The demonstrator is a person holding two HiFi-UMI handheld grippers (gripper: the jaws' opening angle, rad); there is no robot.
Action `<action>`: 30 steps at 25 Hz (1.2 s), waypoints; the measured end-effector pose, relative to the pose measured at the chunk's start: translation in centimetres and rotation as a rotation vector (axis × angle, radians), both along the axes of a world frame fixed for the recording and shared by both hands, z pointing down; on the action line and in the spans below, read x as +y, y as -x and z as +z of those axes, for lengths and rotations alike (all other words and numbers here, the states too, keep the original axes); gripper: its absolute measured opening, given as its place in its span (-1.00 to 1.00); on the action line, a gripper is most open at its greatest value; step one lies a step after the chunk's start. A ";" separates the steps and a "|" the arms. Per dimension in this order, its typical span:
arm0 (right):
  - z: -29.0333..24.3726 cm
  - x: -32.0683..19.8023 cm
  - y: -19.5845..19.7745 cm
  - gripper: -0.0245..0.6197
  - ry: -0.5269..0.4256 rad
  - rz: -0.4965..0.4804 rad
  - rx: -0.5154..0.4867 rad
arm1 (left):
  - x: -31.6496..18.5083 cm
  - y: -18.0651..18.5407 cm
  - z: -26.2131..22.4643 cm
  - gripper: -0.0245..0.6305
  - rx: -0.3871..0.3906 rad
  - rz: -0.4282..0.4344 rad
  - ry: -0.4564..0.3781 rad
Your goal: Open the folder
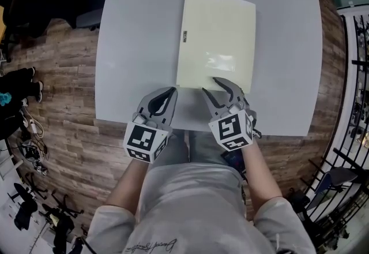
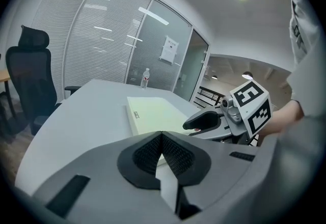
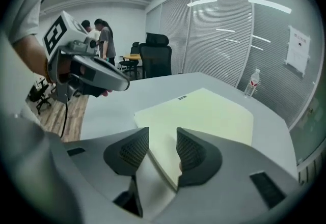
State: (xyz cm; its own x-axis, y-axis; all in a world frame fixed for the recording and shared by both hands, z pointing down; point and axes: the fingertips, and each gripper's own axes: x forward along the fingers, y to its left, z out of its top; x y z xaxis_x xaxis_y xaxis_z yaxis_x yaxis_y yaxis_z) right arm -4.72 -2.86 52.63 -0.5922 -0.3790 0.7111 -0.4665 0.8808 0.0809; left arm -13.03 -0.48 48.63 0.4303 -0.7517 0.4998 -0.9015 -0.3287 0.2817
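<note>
Nearest the lens: the person's forearms, one gripper in each hand, both at the near edge of the grey table [image 1: 132, 45].

Left gripper [image 1: 171, 91]: pads together, nothing between them. It sits over bare table just beside the folder's near left corner.

Right gripper [image 1: 210, 85]: jaws apart, not pressing on anything. In the right gripper view, the folder's near edge runs through the gap between them.

Folder [image 1: 216, 39]: pale yellow, lying flat and closed mid-table, with a small dark label [image 1: 184, 34] on its left edge.

Progress: opening not started and the cover is not lifted. Judged step: approach to the near edge. Grasping and swinging the cover remain.

Unclear:
- whether the right jaw tips touch the cover or the table
- which edge is the spine
- the label print, which is too small to read
- part of the folder's near edge, hidden under the right gripper in the head view
</note>
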 end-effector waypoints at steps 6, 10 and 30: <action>1.0 0.1 0.3 -0.28 -0.095 -0.092 0.126 | 0.0 0.1 0.7 -0.90 0.012 -0.010 0.014; 1.5 0.6 0.6 -0.24 -0.105 -0.135 0.160 | 0.0 0.2 1.0 -0.90 0.013 -0.010 0.018; 3.7 0.6 0.6 -0.25 -0.239 -0.204 0.302 | 0.4 0.2 1.8 -0.90 0.021 -0.025 0.037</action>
State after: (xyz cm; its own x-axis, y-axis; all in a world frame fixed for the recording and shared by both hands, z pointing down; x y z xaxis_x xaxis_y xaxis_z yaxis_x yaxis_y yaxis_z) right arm -5.32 -2.22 56.28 -0.4511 -0.4509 0.7702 -0.2088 0.8924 0.4001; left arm -13.27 -0.08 50.39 0.4221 -0.7435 0.5187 -0.9031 -0.2948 0.3122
